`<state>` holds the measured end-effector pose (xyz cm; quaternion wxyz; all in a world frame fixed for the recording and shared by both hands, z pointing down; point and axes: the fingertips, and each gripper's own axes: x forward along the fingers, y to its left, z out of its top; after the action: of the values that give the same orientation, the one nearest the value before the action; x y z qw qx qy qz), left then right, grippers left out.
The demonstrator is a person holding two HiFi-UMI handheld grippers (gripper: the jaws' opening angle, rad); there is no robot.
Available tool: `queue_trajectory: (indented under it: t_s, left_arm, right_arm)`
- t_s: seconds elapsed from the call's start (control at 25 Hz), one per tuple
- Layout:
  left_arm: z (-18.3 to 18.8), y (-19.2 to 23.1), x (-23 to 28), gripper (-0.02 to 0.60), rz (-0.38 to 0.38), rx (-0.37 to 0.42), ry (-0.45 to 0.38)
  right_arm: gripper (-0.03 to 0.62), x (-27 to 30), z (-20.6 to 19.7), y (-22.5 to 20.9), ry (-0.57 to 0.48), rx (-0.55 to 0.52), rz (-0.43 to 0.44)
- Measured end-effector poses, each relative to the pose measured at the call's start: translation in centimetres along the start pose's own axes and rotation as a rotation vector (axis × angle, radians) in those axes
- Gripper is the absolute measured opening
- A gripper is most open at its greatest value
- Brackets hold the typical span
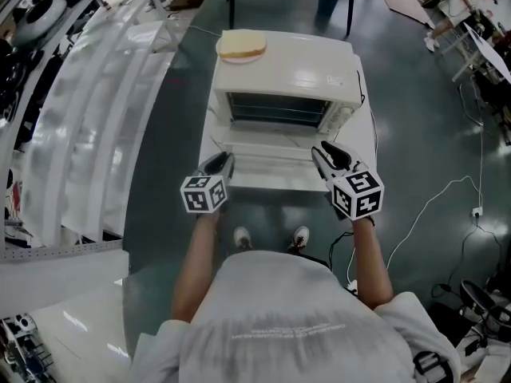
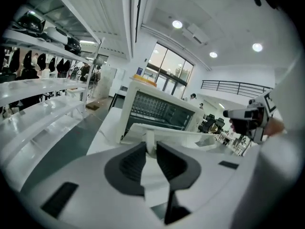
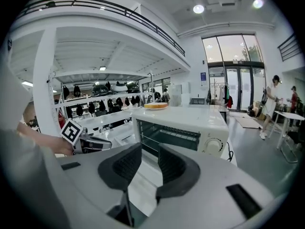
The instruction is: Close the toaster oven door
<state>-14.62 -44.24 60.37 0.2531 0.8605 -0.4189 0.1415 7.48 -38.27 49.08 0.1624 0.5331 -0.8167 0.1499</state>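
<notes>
The white toaster oven (image 1: 287, 70) stands on a white table (image 1: 366, 146), with its door (image 1: 267, 166) folded down flat toward me. My left gripper (image 1: 222, 163) sits at the door's front left corner. In the left gripper view its jaws (image 2: 151, 144) are pinched on a white post of the door handle (image 2: 150, 136). The right gripper (image 1: 323, 156) hovers over the door's front right corner. In the right gripper view its jaws (image 3: 149, 151) stand open with only the door surface beyond them. A slice of bread (image 1: 242, 46) lies on the oven's top.
Long white shelves (image 1: 88, 110) holding helmets run along the left. A white cable (image 1: 431, 202) trails over the floor at the right. Dark table legs (image 1: 231, 2) stand behind the oven. My shoes (image 1: 241, 236) are just below the table's front edge.
</notes>
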Motion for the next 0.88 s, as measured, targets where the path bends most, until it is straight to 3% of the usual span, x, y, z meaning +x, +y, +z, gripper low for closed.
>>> queue_trajectory:
  t_s: [0.48, 0.88]
  left_arm:
    - [10.4, 0.6, 4.0, 0.072, -0.03, -0.038, -0.154]
    - [13.1, 1.3, 6.3, 0.074, -0.02, -0.031, -0.184]
  right_arm:
    - [0.118, 0.2, 2.7, -2.7, -0.042, -0.013, -0.055]
    - [0.117, -0.7, 2.7, -4.8, -0.041, 0.004, -0.106]
